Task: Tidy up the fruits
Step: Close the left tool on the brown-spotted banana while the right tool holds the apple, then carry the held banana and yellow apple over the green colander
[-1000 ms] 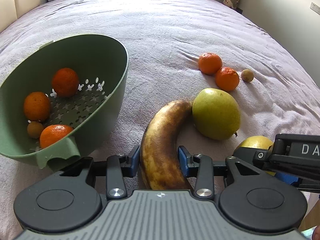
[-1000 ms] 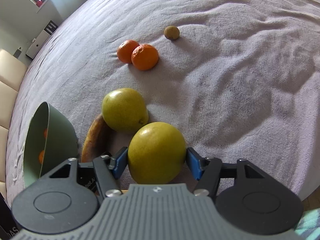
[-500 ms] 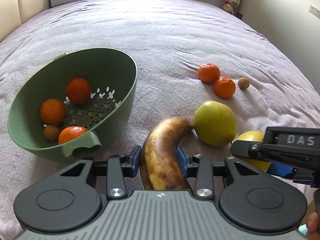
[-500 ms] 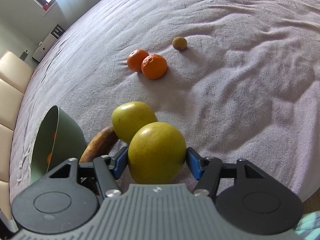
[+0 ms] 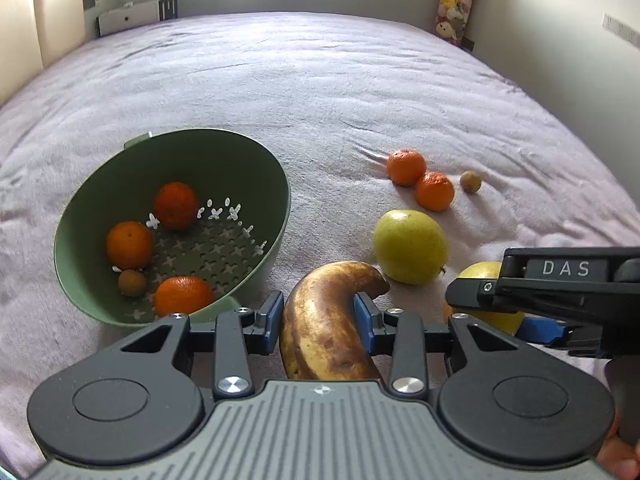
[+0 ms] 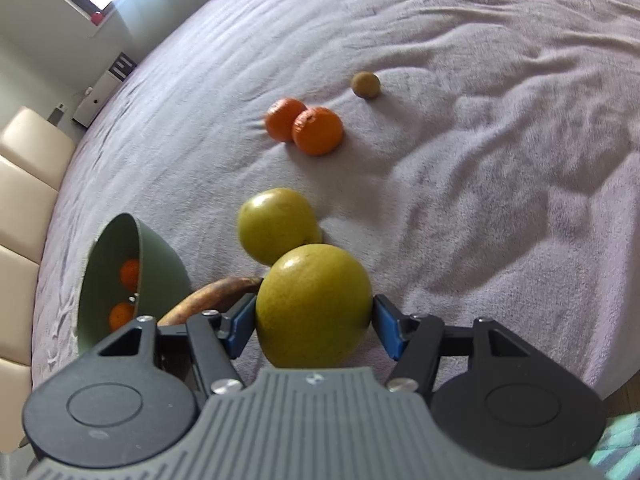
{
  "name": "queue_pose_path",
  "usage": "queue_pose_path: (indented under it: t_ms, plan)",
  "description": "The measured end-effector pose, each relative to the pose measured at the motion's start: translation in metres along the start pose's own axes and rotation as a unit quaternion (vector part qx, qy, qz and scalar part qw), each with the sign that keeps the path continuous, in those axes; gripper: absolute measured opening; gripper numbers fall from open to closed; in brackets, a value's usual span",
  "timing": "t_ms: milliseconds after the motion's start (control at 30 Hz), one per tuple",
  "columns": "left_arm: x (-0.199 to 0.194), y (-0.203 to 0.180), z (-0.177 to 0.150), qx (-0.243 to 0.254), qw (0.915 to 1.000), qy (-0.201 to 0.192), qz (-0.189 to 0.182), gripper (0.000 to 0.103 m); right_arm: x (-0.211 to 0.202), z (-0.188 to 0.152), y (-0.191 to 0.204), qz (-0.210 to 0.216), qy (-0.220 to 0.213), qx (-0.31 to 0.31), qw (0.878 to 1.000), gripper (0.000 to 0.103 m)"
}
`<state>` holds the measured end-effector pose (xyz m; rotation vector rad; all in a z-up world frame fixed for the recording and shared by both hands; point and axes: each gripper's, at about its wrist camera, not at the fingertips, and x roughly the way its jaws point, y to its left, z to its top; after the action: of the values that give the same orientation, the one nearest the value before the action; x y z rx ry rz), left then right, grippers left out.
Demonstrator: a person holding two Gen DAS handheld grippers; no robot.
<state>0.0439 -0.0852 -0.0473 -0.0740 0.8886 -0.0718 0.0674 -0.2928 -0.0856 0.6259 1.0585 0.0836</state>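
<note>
My left gripper (image 5: 318, 314) is shut on a brown overripe banana (image 5: 326, 320) and holds it above the bed, just right of the green colander (image 5: 276, 200). The colander holds three oranges (image 5: 176, 205) and a small brown fruit (image 5: 131, 282). My right gripper (image 6: 314, 320) is shut on a yellow-green round fruit (image 6: 314, 304), lifted off the bed; it also shows in the left wrist view (image 5: 480, 272). A second yellow-green fruit (image 5: 410, 246) lies on the bed, also in the right wrist view (image 6: 276, 224).
Two oranges (image 5: 420, 180) and a small brown fruit (image 5: 470, 181) lie on the lilac bedspread (image 5: 320, 80) beyond the green fruit. They also show in the right wrist view: oranges (image 6: 308, 128), brown fruit (image 6: 365, 85). The bed's edge (image 6: 600, 384) is near right.
Both grippers have risen and pulled back with their fruit. The banana is lifted off the bed, and the colander and loose fruit appear farther away.
</note>
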Motion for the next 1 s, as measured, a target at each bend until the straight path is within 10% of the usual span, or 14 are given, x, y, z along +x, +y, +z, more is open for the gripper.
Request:
queue_pose_path:
  t_ms: [1000]
  plan:
    - [-0.047,0.11,0.049,-0.13,0.9861,-0.103,0.0,0.037,-0.01,0.0,0.108,0.114,-0.036,-0.14,0.983,0.06]
